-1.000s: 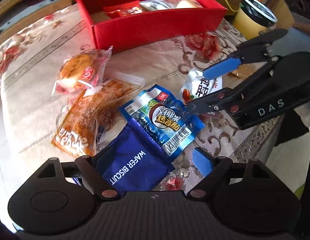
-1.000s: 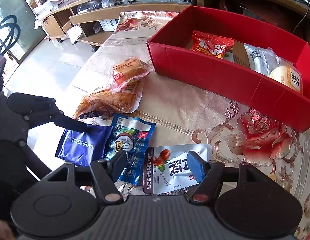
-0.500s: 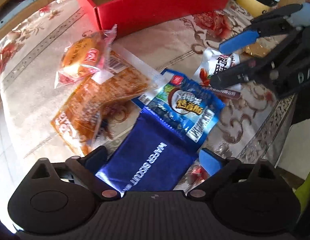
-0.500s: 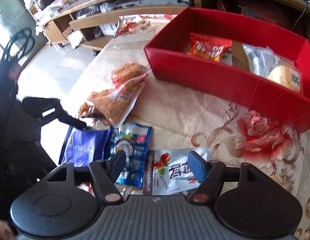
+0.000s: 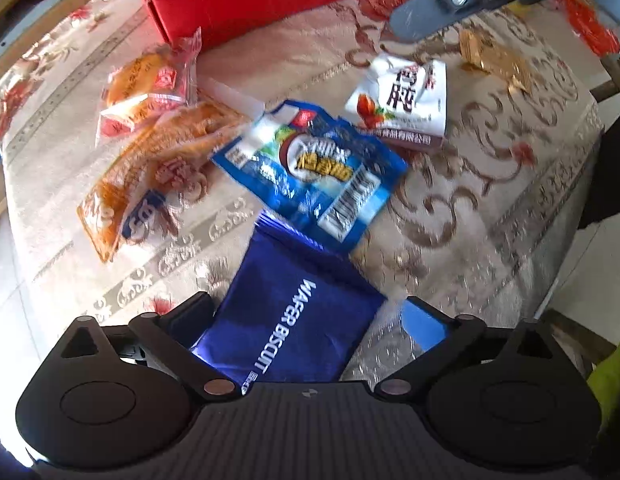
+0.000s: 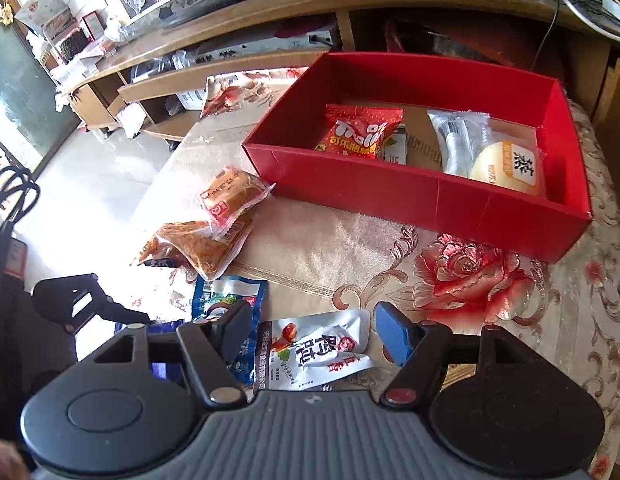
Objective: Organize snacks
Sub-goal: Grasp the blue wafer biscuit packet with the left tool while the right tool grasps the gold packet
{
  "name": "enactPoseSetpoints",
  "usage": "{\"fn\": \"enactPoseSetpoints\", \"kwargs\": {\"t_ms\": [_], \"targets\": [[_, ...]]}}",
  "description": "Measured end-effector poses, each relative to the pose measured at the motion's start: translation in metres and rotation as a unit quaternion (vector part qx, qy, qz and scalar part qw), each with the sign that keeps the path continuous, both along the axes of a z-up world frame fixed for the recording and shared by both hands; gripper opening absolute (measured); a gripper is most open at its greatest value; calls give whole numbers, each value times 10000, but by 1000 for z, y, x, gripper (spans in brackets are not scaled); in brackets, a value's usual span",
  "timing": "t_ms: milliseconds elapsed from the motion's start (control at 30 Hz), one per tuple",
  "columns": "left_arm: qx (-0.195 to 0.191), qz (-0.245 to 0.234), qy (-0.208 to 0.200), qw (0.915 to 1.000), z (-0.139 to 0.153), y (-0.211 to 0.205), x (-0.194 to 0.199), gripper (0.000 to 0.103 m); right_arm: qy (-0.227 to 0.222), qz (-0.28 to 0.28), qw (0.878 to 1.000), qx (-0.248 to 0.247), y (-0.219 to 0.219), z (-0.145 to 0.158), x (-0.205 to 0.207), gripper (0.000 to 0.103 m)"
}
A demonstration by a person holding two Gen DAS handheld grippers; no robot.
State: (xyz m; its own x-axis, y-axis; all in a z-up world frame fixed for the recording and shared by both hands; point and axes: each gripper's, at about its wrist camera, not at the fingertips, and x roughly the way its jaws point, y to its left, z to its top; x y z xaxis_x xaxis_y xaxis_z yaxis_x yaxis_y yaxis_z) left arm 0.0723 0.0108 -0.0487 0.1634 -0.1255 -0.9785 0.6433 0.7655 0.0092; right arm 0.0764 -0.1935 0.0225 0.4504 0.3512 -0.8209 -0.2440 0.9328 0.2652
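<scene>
A dark blue wafer biscuit pack (image 5: pixel 294 328) lies flat on the floral tablecloth (image 5: pixel 450 208). My left gripper (image 5: pixel 304 320) points down over it, jaws wide apart on either side of it, pads not pressing. A light blue packet (image 5: pixel 310 168) overlaps its far end. Beyond lies a white packet (image 5: pixel 402 100). My right gripper (image 6: pixel 312 332) hovers half open above that white packet (image 6: pixel 314 352) without touching it. The red box (image 6: pixel 410 200) behind holds a red pack (image 6: pixel 362 132), a clear pack (image 6: pixel 458 140) and a round bun (image 6: pixel 506 168).
An orange bread pack (image 5: pixel 146 84) rests on a brown strip-snack pack (image 5: pixel 150 172) left of the blue packets. A gold wrapper (image 5: pixel 494 60) lies at the far right. The table edge (image 5: pixel 550 264) runs down the right. A wooden TV stand (image 6: pixel 430 8) stands behind the box.
My left jaws have spread wider and the gripper has tilted down over the wafer pack. My right gripper has risen off the white packet toward the box.
</scene>
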Motion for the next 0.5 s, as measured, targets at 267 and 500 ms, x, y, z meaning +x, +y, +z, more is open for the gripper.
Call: {"fn": "enactPoseSetpoints", "kwargs": {"t_ms": [267, 500], "targets": [[-163, 276, -331, 9989, 7, 1, -21, 85, 24, -594, 9982, -108, -44, 3, -6, 65], [-836, 971, -421, 9909, 13, -6, -20, 70, 432, -1173, 9913, -418, -81, -21, -1, 66]]}}
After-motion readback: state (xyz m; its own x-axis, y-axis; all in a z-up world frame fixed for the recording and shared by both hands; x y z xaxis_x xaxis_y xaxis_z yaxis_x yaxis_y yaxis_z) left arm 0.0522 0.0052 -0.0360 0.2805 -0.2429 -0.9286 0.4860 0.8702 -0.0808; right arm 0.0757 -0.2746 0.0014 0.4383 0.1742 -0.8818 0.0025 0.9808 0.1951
